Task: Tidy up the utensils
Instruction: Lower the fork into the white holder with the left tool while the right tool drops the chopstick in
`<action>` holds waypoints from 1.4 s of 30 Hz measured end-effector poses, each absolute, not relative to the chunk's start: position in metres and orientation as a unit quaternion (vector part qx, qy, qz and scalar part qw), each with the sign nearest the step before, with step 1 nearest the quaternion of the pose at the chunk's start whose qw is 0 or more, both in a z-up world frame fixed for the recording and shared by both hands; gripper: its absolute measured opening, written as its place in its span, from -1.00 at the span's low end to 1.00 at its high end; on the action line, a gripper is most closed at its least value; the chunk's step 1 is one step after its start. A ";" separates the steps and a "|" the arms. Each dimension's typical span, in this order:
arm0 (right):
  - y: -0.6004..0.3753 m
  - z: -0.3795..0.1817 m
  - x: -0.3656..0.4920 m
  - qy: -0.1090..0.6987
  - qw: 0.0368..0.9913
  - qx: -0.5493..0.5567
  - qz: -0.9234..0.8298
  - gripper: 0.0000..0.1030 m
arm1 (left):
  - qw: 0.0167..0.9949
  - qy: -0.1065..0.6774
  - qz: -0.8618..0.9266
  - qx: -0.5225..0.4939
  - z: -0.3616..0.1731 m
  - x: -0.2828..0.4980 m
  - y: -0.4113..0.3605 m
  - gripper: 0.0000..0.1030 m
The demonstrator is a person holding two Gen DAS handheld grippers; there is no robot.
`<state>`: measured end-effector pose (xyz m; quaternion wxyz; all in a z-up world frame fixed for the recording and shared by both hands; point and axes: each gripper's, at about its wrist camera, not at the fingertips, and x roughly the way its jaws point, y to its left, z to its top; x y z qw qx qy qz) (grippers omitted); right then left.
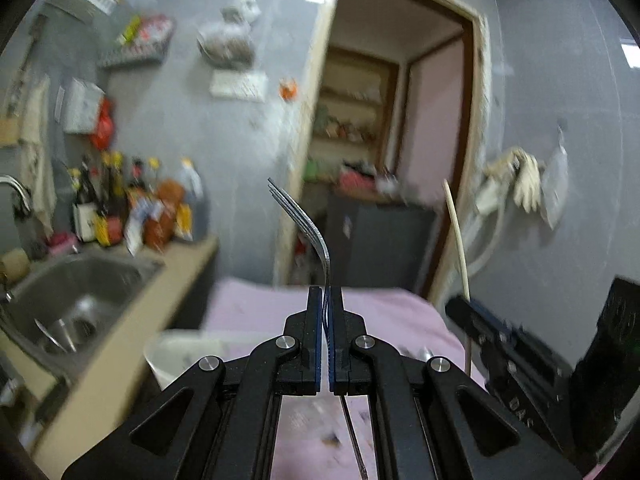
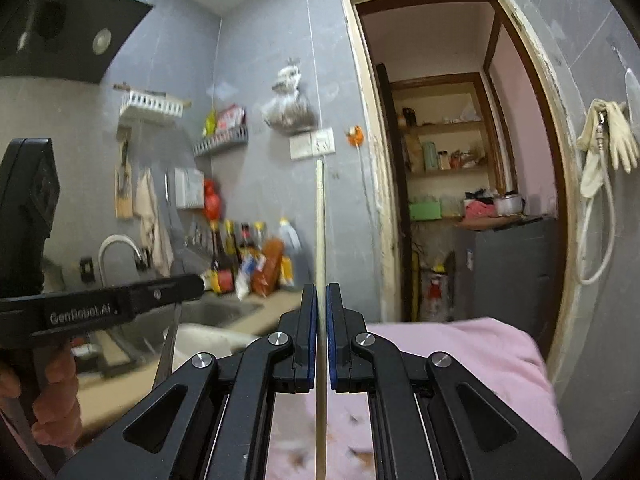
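My left gripper (image 1: 327,292) is shut on a metal fork (image 1: 306,224), held in the air with its tines curving up and to the left. My right gripper (image 2: 320,290) is shut on a pale wooden chopstick (image 2: 319,224) that stands upright between the pads. In the left wrist view the right gripper (image 1: 456,304) shows at the right with the chopstick (image 1: 456,232) rising from it. In the right wrist view the left gripper (image 2: 196,282) shows at the left, the fork handle (image 2: 168,344) hanging below it.
A pink cloth (image 2: 460,360) covers the surface below both grippers. A white bowl (image 1: 180,354) stands at its left edge. A steel sink (image 1: 72,304) with utensils lies to the left, bottles (image 1: 132,208) behind it. A doorway (image 2: 460,180) is ahead.
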<state>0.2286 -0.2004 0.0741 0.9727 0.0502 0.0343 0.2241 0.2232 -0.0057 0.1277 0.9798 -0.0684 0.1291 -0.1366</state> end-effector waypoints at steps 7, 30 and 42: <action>-0.169 0.082 0.263 0.002 0.964 0.110 0.243 -0.96 | 0.991 0.077 -0.057 -0.091 0.135 0.258 0.056 -0.99; -0.138 0.017 0.299 0.035 0.978 0.079 0.189 -0.95 | 0.995 0.094 0.002 -0.041 0.042 0.298 0.060 -0.98; -0.141 0.017 0.291 0.061 0.972 0.066 0.215 -0.92 | 0.984 0.155 -0.047 -0.073 0.034 0.298 0.063 -0.97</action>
